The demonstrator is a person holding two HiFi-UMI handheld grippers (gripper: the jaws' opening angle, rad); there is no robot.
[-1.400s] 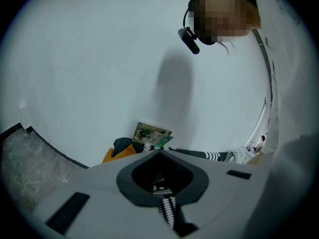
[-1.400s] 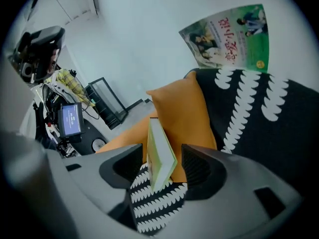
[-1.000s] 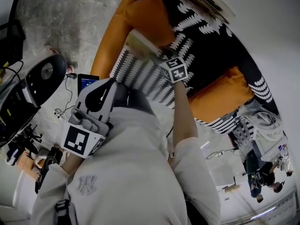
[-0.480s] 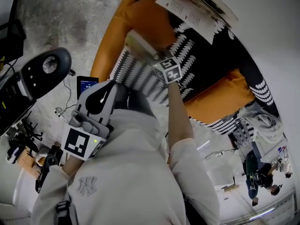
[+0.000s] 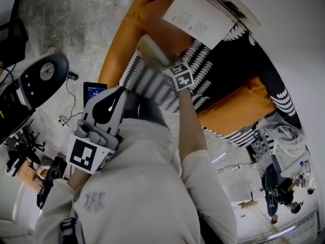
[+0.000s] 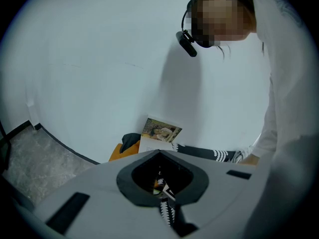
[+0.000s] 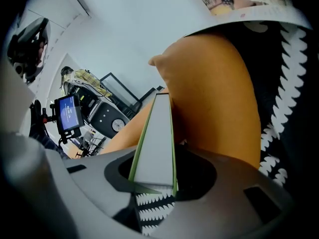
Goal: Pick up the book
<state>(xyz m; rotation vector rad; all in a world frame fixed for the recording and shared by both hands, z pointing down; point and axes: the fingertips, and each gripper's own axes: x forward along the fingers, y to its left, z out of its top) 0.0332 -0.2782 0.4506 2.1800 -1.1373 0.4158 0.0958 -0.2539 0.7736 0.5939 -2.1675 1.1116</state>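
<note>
A thick book (image 5: 152, 52) with green covers stands on its edge on the sofa and leans against an orange cushion (image 7: 214, 93). My right gripper (image 5: 161, 62) reaches out to it. In the right gripper view the book (image 7: 157, 143) sits between the jaws of my right gripper (image 7: 159, 180). They have just been closing and now press on its covers. My left gripper (image 5: 112, 94) is held back near the person's chest with nothing in it. In the left gripper view the jaws of my left gripper (image 6: 162, 183) are together.
The orange sofa (image 5: 117, 50) carries a black-and-white patterned blanket (image 5: 223, 60). An open magazine (image 5: 200, 17) leans on its back against the white wall. A tablet (image 5: 94, 90), cables and a black round device (image 5: 43, 78) lie on the grey floor to the left.
My right gripper has edged up and to the left in the head view, closer along the book. More of the open magazine's page shows. The left gripper has stayed put.
</note>
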